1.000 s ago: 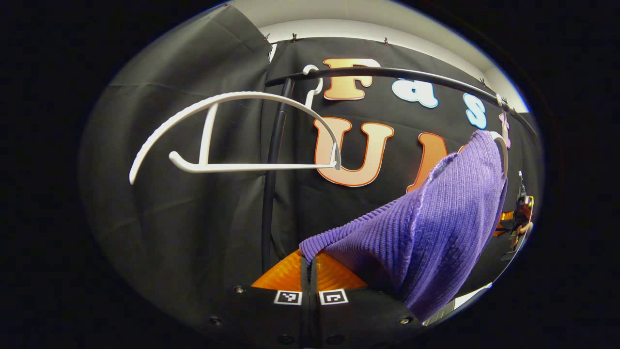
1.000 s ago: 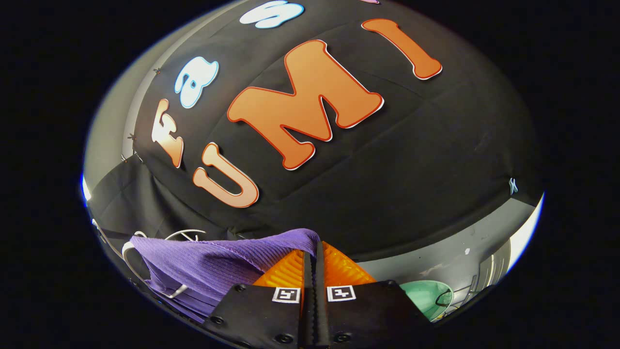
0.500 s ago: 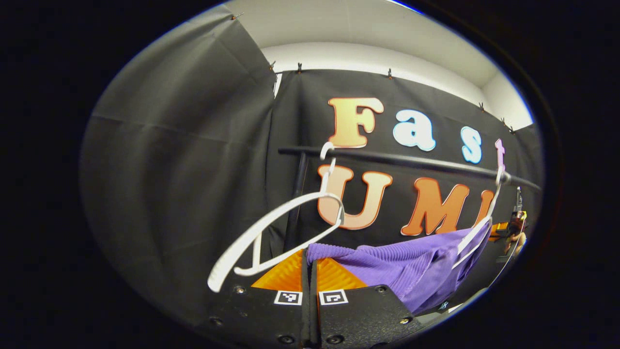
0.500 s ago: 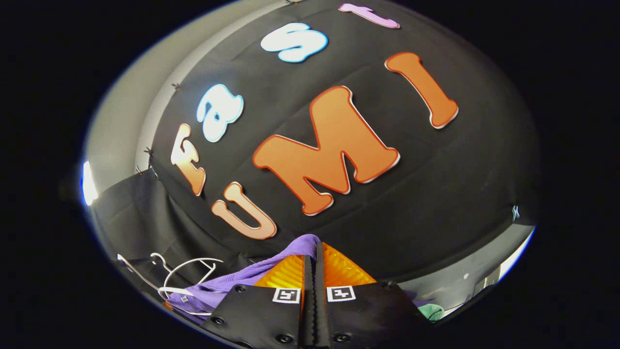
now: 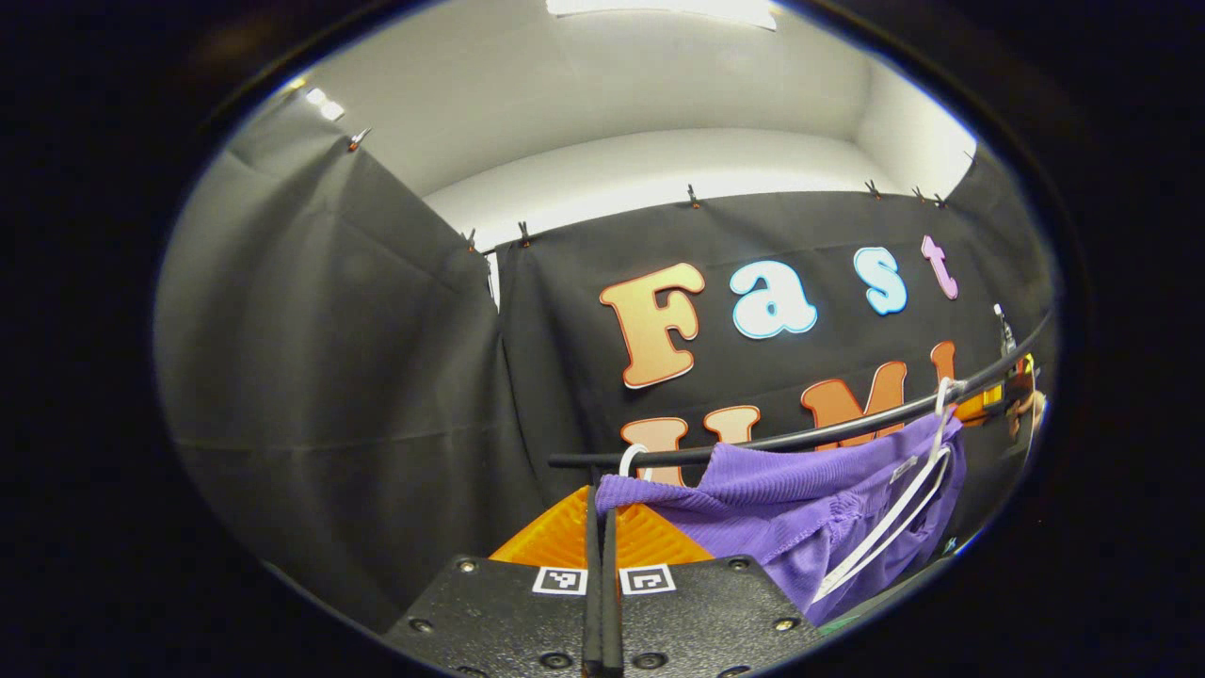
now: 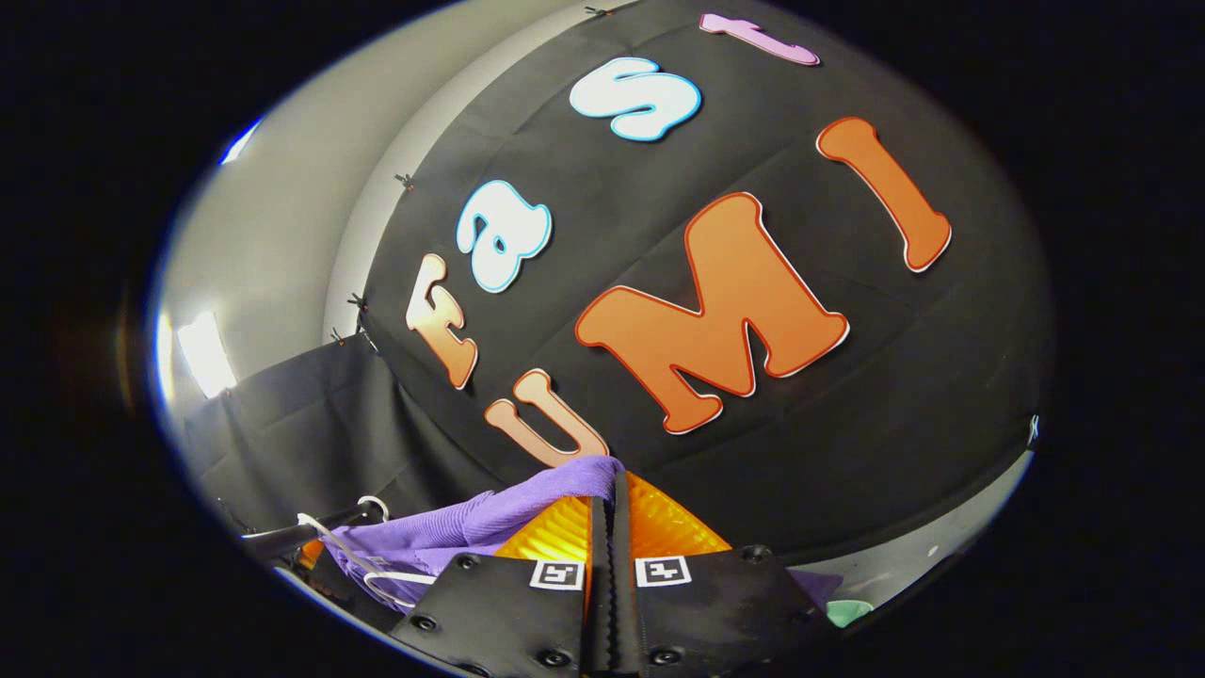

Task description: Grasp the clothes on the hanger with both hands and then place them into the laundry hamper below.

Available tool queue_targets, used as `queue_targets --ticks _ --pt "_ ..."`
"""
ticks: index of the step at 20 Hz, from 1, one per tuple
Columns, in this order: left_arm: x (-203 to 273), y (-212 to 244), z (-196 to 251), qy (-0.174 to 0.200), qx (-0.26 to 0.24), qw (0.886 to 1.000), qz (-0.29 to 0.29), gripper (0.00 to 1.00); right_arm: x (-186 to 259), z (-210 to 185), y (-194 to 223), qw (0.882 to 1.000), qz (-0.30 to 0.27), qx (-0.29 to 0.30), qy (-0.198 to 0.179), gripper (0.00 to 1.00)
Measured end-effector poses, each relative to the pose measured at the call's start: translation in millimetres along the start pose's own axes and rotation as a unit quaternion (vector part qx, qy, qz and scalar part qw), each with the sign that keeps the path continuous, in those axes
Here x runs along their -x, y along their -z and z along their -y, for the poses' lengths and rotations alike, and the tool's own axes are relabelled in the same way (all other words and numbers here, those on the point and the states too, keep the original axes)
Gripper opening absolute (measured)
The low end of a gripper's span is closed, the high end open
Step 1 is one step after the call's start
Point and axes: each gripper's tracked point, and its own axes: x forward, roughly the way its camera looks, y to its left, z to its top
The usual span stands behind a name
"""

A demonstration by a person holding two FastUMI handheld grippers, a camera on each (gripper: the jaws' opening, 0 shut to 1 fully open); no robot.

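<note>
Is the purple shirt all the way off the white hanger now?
No, in the left gripper view the purple shirt is draped against the white hanger, which is hooked on the black rail.

Showing as ribbed knit cloth, soft and matt: purple garment [image 5: 800,513], its corner pinched between the closed ridged pads of the left gripper [image 5: 602,513]. Looking like smooth, faintly glossy plastic: white hanger [image 5: 890,523] lying against the garment just below the rail. Reading as smooth, dark tube with a dull sheen, likely metal: rail [image 5: 810,435] directly above the garment. Hanging behind the rail as matt woven cloth, creased: black booth wall [image 5: 329,358]. Appearing hard, grainy and matt, studded with shiny screws: housing of the right gripper [image 6: 612,494], pads likewise closed on the garment.
</note>
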Motion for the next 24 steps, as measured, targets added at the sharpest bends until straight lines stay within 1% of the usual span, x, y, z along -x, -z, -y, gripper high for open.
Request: queue_targets --ticks 2,4,9,13,16,20,24 --pt "-9.2 11.3 4.8 0.000 -0.001 1.000 -0.006 0.00 3.4 -1.4 -8.3 1.000 0.002 -0.018 -0.002 0.06" --pt "-15.5 27.2 8.7 0.002 0.010 1.000 -0.018 0.00 3.7 5.0 -12.4 1.000 0.005 -0.005 0.008 0.06" --pt "-21.1 75.0 19.2 0.006 0.026 0.998 -0.057 0.00 0.8 21.0 -0.4 0.999 -0.008 0.012 0.033 0.07" --pt "-13.6 97.9 30.5 0.014 0.047 0.996 -0.076 0.00 -6.3 46.9 25.5 0.998 -0.026 0.010 0.063 0.07" --pt "-5.4 128.2 36.5 0.017 0.053 0.993 -0.106 0.00 -9.3 71.1 55.4 0.995 -0.050 0.000 0.088 0.07" --pt "10.7 153.3 41.4 0.017 0.053 0.990 -0.127 0.00 -2.6 90.2 88.1 0.992 -0.066 -0.018 0.103 0.07" --pt "25.5 175.8 50.5 0.021 0.067 0.987 -0.143 0.00 14.4 108.8 113.2 0.989 -0.077 -0.022 0.121 0.07"
